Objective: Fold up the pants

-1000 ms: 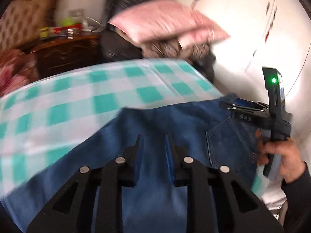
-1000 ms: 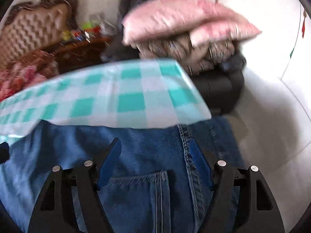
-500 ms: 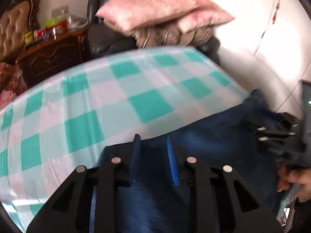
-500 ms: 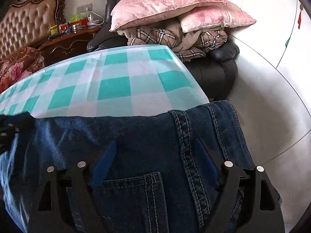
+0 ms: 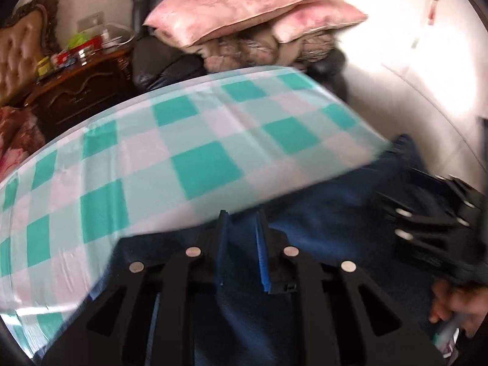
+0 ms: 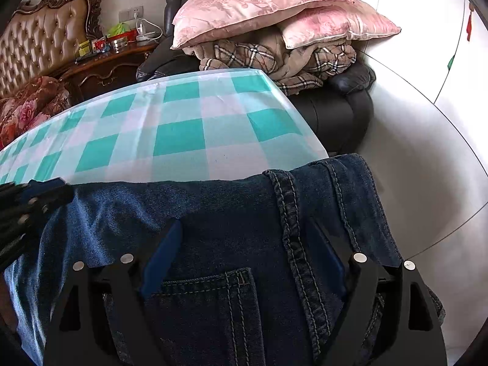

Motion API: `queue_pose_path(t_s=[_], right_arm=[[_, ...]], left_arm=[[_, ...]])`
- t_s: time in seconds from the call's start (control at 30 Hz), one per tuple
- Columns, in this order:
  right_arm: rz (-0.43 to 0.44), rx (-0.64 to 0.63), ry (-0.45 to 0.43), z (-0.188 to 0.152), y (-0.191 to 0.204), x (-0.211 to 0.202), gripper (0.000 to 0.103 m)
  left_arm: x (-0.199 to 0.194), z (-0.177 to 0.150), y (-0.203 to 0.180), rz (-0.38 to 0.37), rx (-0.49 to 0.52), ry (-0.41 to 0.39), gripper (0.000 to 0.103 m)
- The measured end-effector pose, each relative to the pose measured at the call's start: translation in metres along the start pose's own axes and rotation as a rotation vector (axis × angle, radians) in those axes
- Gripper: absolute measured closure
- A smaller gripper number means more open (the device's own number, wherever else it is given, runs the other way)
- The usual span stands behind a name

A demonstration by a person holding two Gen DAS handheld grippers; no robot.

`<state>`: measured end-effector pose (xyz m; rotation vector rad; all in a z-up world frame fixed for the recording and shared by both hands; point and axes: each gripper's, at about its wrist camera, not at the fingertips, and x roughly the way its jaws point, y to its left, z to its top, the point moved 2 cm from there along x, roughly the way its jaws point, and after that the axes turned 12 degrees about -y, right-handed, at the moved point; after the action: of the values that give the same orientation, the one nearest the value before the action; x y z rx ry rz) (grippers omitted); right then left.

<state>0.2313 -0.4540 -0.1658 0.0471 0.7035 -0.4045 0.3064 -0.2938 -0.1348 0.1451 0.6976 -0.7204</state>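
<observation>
Pink pillows [image 6: 274,9] on black armchair [image 6: 341,103]

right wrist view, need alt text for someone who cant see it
Blue jeans lie along the near edge of a table covered in a teal-and-white checked cloth, back pocket up. The right gripper is open above them, its fingers apart over the denim. Behind, pink pillows top a plaid blanket on a dark armchair.

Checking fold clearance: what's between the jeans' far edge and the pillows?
Only bare checked tablecloth lies between the jeans and the pillows, which sit beyond its far edge; right wrist view shows it best.
</observation>
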Motion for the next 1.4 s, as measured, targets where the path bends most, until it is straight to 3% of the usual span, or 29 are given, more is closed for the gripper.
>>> queue_pose_path(t_s=[0.13,0.2,0.27,0.4,0.53,0.63,0.7,0.83,1.0,1.07,1.13,1.2,1.27,1.4], right_arm=[[0.001,0.001,0.001,0.0,0.0,0.0,0.023],[0.003,0.003,0.001,0.0,0.0,0.0,0.023],[0.005,0.004,0.003,0.001,0.0,0.001,0.023],[-0.01,0.016,-0.029,0.0,-0.004,-0.016,0.023],[-0.04,0.024,-0.049,-0.018,-0.021,-0.058,0.023],[-0.082,0.022,-0.005,-0.04,-0.035,-0.072,0.023],[-0.075,0.035,0.04,-0.058,-0.043,-0.073,0.023],[-0.07,0.033,0.031,-0.068,-0.045,-0.087,0.023],[0.004,0.04,0.057,-0.085,-0.028,-0.106,0.023],[0.03,0.03,0.021,-0.096,-0.02,-0.124,0.023],[0.074,0.121,0.011,-0.099,-0.034,-0.137,0.023],[0.041,0.234,0.003,-0.098,-0.066,-0.143,0.025],[0.026,0.359,-0.007,-0.095,-0.101,-0.144,0.035],[0.077,0.569,0.049,-0.09,-0.157,-0.124,0.036]], left_arm=[[-0.019,-0.037,-0.03,-0.014,0.003,0.081,0.081],[-0.039,-0.056,-0.043,0.016,0.015,0.071,0.067],[-0.064,-0.073,-0.054,0.046,0.03,0.057,0.066],[-0.114,-0.106,-0.062,0.063,-0.04,0.023,0.063],[-0.148,-0.145,-0.058,0.129,-0.086,0.036,0.063],[-0.162,-0.166,-0.051,0.154,-0.107,0.023,0.063],[-0.168,-0.168,-0.048,0.163,-0.132,0.036,0.063],[-0.178,-0.169,-0.038,0.161,-0.231,0.035,0.063],[-0.18,-0.176,-0.036,0.178,-0.203,0.037,0.06],[-0.182,-0.176,-0.033,0.167,-0.239,0.038,0.058],[-0.186,-0.172,-0.036,0.141,-0.239,0.02,0.058],[-0.192,-0.165,-0.047,0.108,-0.211,-0.019,0.058],[-0.193,-0.155,-0.063,0.046,-0.18,-0.048,0.057],[-0.179,-0.135,-0.116,-0.074,-0.022,-0.106,0.054]])
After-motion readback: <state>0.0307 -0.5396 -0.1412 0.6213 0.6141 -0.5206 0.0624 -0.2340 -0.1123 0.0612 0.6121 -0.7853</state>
